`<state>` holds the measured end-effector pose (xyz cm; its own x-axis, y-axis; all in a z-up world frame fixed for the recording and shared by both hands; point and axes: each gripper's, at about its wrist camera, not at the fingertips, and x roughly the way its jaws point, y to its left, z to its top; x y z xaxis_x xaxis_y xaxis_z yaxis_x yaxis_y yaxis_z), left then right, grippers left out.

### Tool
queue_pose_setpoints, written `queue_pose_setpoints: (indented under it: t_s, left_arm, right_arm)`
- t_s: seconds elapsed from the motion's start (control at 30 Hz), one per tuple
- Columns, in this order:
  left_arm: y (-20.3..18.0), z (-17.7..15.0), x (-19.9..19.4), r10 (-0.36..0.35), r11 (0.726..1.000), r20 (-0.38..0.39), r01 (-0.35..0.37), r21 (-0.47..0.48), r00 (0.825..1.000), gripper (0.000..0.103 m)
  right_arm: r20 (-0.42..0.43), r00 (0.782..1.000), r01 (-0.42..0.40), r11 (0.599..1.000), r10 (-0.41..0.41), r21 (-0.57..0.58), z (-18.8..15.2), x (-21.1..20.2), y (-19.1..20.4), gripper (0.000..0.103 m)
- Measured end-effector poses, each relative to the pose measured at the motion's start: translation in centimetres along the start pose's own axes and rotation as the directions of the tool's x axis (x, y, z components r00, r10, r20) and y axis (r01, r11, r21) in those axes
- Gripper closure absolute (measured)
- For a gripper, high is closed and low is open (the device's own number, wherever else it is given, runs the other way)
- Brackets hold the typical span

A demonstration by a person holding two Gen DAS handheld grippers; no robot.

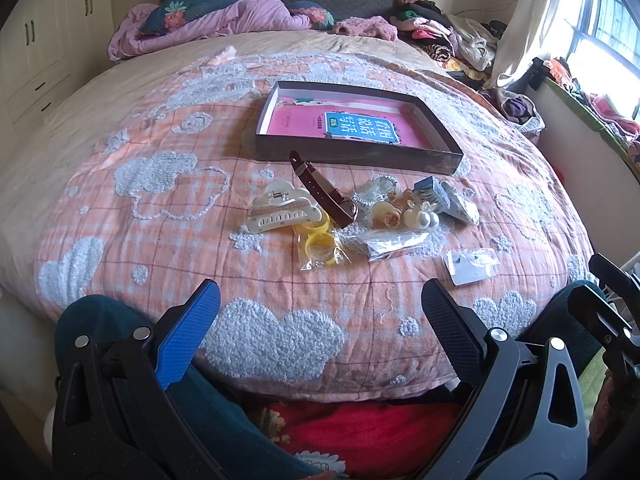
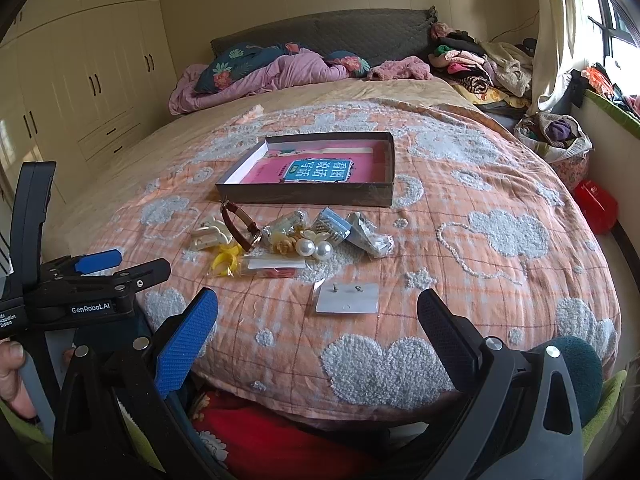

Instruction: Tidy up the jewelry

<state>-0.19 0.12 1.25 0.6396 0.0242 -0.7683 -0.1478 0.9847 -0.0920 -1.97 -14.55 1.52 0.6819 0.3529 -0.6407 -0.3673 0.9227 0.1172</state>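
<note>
The left black two-finger gripper (image 1: pixel 320 308), with one blue-padded finger (image 1: pixel 188 340) and one black-padded finger (image 1: pixel 452 332), is held with its jaws spread wide. The right black two-finger gripper (image 2: pixel 318 316) is likewise held wide apart. A bare hand (image 2: pixel 12 376) is seen wrapped around the left gripper's handle.

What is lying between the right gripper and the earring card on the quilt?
Nothing visible. The right gripper is open and hangs over the near edge of the bed, and only bare quilt lies between it and the earring card. The card lies apart from the jewelry pile, nearer the gripper.
</note>
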Motion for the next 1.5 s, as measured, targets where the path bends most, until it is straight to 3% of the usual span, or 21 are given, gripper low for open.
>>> queue_pose_setpoints:
  t_s: [0.57,1.03,1.5]
  left_arm:
    - [0.1,0.0,0.4,0.006,1.000,0.000,-0.006,0.002,1.000,0.009]
    - [2.6,1.7,2.9,0.033,0.999,-0.010,-0.033,-0.021,0.999,0.009]
    - [3.8,5.5,8.3,-0.082,0.995,-0.059,0.079,-0.057,0.995,0.009]
  right_arm:
    - [-0.003,1.000,0.001,1.000,-0.001,0.000,-0.1,0.2,0.0,0.004]
    - [-0.068,0.998,0.011,1.000,-0.010,0.013,0.1,3.9,-1.2,0.004]
    - [-0.146,0.989,0.039,0.999,-0.033,0.037,0.0,8.1,-2.6,0.004]
